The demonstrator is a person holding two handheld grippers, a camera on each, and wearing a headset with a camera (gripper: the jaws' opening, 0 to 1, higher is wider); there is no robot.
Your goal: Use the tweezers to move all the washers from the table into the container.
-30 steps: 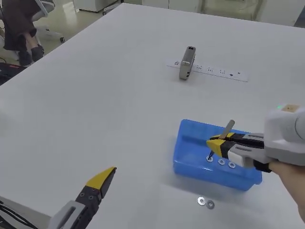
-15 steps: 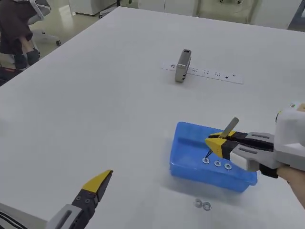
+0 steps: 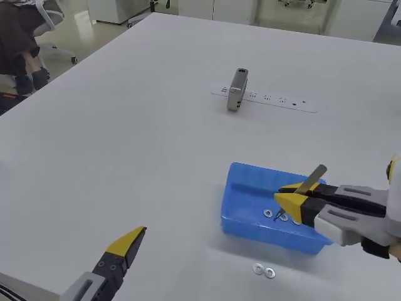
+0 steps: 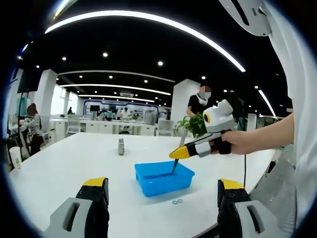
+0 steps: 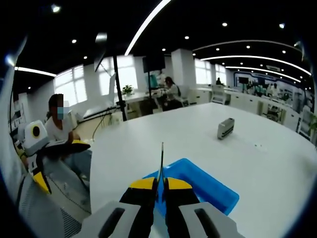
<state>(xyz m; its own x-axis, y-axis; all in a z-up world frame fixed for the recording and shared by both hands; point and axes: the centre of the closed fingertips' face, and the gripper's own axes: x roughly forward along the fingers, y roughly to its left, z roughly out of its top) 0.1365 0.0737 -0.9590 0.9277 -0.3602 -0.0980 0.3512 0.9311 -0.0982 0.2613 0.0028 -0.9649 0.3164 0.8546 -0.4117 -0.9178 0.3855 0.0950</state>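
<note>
Two washers (image 3: 264, 271) lie side by side on the white table (image 3: 125, 132), just in front of the blue container (image 3: 244, 180), which holds a few more. My right gripper (image 3: 290, 196) is pinched onto the tweezers (image 3: 311, 180), whose tips are down inside the container. My left gripper (image 3: 128, 241) hangs well apart, jaws wide, holding nothing.

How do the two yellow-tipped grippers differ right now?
The left gripper has its jaws wide apart and holds nothing; the right gripper is shut on the tweezers. The left gripper is well away from the blue container; the right gripper is over the container, with the tweezer tips pointing down into it. Both have yellow jaw tips on grey bodies.
</note>
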